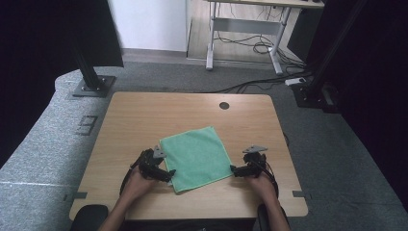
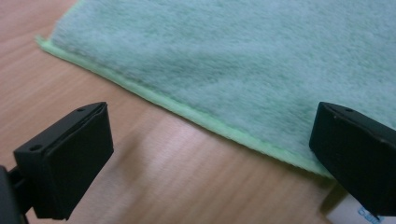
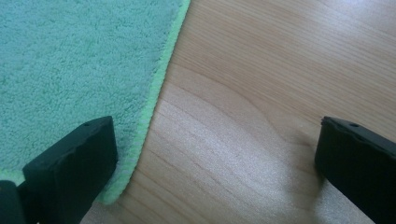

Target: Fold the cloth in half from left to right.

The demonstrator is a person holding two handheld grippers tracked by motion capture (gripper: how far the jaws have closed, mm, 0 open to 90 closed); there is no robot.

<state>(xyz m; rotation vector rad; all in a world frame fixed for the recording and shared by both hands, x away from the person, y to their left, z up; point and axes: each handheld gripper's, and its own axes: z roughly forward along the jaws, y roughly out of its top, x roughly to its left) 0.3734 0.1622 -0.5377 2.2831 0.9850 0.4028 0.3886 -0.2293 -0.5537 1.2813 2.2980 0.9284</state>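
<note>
A green square cloth (image 1: 197, 156) lies flat on the wooden table (image 1: 144, 115), turned a little. My left gripper (image 1: 169, 174) sits at the cloth's near left corner, open. In the left gripper view the cloth (image 2: 233, 51) has its pale hem running between the two jaws, and my left gripper (image 2: 210, 154) holds nothing. My right gripper (image 1: 233, 169) is open at the cloth's near right corner. In the right gripper view the cloth (image 3: 70, 70) lies under the left jaw, bare wood under the right one, and my right gripper (image 3: 215, 163) is empty.
A round cable hole (image 1: 224, 105) is at the table's far edge. A white label (image 2: 355, 214) peeks out beside the left gripper's right jaw. Beyond the table are a black stand base (image 1: 91, 86), a desk frame (image 1: 245, 33) and floor cables (image 1: 260, 84).
</note>
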